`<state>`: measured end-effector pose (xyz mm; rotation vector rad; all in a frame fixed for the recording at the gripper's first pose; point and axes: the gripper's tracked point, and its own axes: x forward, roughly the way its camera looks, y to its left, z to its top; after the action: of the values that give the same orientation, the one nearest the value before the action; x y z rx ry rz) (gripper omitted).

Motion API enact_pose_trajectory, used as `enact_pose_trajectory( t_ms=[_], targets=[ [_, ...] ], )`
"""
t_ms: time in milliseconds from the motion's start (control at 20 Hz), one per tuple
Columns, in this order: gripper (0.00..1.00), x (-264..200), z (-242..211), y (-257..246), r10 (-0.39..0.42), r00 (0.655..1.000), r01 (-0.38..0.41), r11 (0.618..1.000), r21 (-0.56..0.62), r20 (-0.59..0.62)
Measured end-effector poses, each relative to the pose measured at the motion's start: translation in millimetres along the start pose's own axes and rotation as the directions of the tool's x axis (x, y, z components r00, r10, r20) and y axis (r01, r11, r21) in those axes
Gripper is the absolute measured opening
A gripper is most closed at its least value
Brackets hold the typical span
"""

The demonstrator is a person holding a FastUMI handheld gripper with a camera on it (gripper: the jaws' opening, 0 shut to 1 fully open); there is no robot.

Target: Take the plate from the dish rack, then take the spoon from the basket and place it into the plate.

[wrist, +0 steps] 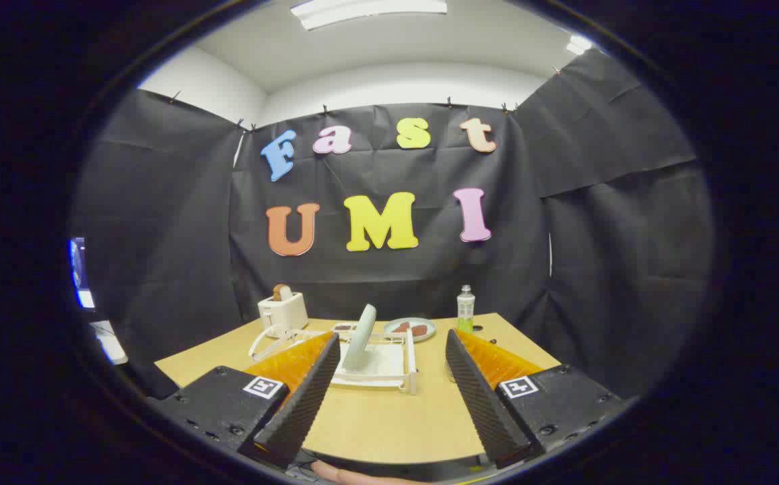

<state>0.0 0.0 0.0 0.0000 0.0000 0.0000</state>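
Ribbed fingers of the one gripper (389, 364) stand wide apart, holding nothing, level above a wooden table (389, 421). Just ahead of them sits one white rack (379, 367) with one pale plate (360, 337) standing upright in it. Beyond are one toaster (283, 311), one bottle (465, 309) and a second plate (410, 329) bearing reddish food. I cannot make out the basket and spoon.
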Motion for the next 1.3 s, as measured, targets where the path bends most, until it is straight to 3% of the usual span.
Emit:
enact_pose_trajectory(
  t_ms=[500,850,1300],
  targets=[
    [1.00,-9.1,4.7,3.7,0.011,0.999,-0.008,0.997,-0.070,0.047],
    [1.00,-2.3,-0.6,21.2,0.081,0.997,-0.082,0.994,-0.068,-0.011],
    [1.00,60.3,66.4,37.8,0.000,1.000,0.001,0.995,-0.103,0.015]
  ],
)
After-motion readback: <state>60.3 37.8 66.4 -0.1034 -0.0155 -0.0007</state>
